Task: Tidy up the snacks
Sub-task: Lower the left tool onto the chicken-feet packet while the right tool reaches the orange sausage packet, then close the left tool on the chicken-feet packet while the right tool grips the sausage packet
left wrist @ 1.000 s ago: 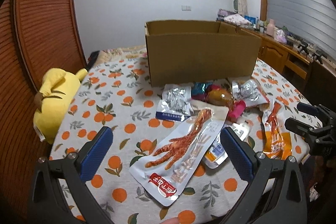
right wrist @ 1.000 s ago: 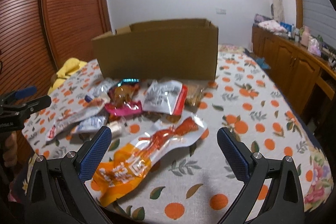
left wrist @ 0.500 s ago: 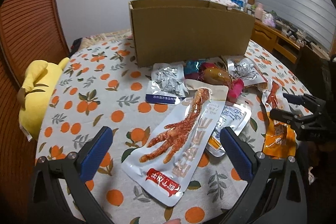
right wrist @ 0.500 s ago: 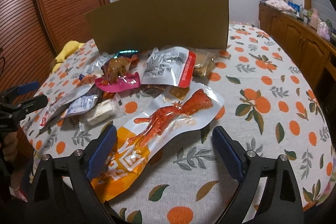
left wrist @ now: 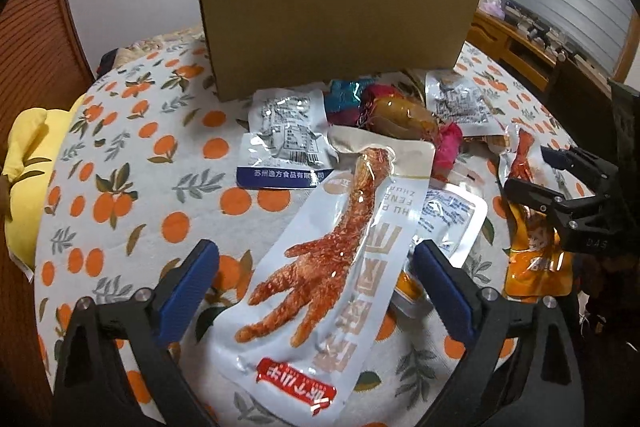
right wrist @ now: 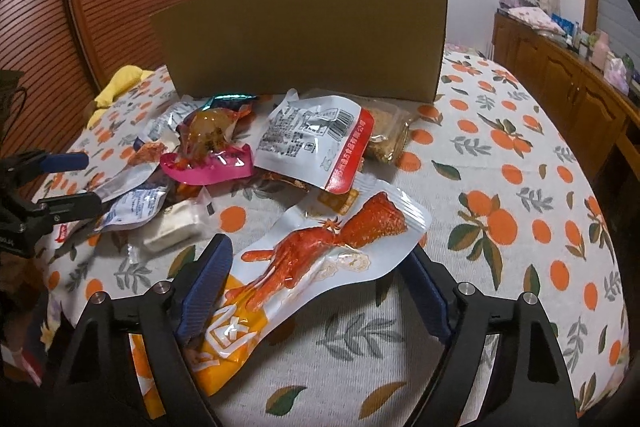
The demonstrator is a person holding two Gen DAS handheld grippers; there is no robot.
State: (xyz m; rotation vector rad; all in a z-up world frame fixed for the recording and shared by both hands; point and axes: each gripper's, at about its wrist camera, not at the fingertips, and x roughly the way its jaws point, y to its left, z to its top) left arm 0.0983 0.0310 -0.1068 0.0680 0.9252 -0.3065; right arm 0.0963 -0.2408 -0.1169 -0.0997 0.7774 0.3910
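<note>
A pile of snack packets lies before a brown cardboard box (left wrist: 332, 23), which also shows in the right wrist view (right wrist: 300, 39). My left gripper (left wrist: 316, 291) is open, its blue pads on either side of a long white chicken-foot packet (left wrist: 336, 267). My right gripper (right wrist: 316, 287) is open around an orange-and-white chicken-foot packet (right wrist: 316, 263). Each gripper shows in the other's view: the right one (left wrist: 560, 183), the left one (right wrist: 52, 183). A pink packet (right wrist: 208, 147) and a red-edged silver packet (right wrist: 316, 143) lie behind.
The table wears an orange-print cloth (right wrist: 500, 187). A yellow plush toy (left wrist: 28, 163) sits at its left edge. A wooden sideboard (right wrist: 568, 87) stands to the right, wooden doors (right wrist: 100, 7) to the left.
Both grippers have moved forward and down over the table. Each now straddles its chicken-foot packet. The box looks closer and its opening is out of sight.
</note>
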